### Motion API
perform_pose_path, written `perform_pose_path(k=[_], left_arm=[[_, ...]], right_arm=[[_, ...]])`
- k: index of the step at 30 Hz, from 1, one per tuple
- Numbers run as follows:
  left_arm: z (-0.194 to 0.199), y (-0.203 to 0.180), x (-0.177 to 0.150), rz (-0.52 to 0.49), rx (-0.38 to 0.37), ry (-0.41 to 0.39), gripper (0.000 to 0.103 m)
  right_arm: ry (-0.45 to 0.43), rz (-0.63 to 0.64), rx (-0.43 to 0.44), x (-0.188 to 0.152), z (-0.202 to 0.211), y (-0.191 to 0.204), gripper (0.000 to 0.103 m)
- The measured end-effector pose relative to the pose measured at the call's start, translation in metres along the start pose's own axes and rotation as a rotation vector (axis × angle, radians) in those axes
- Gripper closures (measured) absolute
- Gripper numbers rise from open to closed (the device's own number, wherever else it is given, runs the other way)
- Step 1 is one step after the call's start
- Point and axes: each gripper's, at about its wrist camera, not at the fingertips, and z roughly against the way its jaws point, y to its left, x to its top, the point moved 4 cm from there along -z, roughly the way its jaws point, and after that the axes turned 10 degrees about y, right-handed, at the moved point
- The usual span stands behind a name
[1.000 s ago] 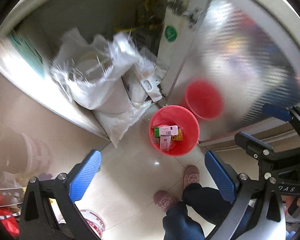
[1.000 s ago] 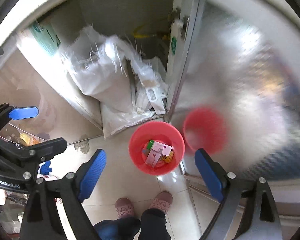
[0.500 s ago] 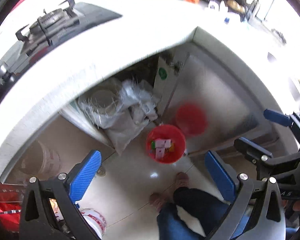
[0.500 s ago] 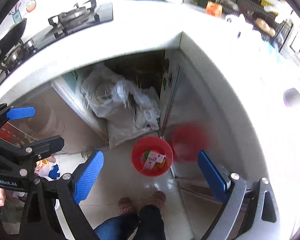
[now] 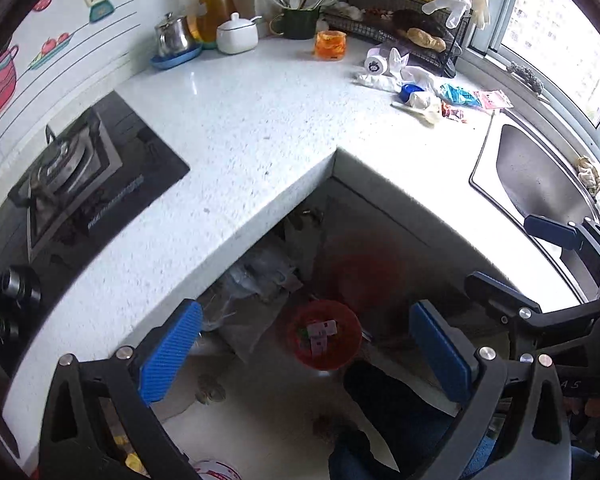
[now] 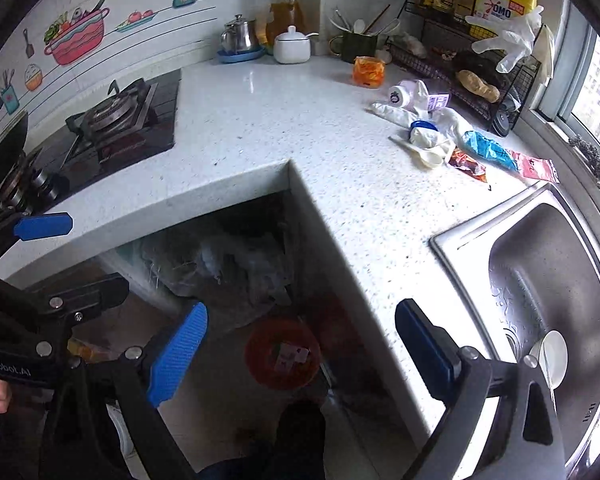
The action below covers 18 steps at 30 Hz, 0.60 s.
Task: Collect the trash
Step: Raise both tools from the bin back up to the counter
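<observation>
Both claws hung wide open and empty above the kitchen floor: the left claw (image 5: 304,350) and the right claw (image 6: 300,344) each framed the red bin (image 5: 325,334) between their blue pads, far below them, with a few wrappers lying inside it. Ahead of and above the claws ran the white speckled surface (image 6: 260,120), bent in an L round an open cupboard stuffed with plastic bags (image 6: 236,264). Farther ahead and to the right, a loose heap of trash (image 6: 456,140) lay on the surface: crumpled white plastic, a blue bag, a pink packet. A steel sink (image 6: 548,280) sat just right of the right claw, a gas hob (image 6: 116,120) to the left, and a window (image 5: 556,40) lit the far right.
</observation>
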Motion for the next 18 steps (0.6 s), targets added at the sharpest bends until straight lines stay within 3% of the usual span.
perform_pose_path(k=[4,18], left_arm=[[-0.002,-0.013,0.046,-0.036,0.022,-0.01,0.0],[-0.034,-0.057,0.194,-0.089,-0.034,-0.008,0.0]], right_arm=[[-0.002,-0.05,-0.005,0.024,-0.002,-0.027,0.008],[-0.034,-0.1,-0.053,0.122,-0.007,-0.126,0.008]])
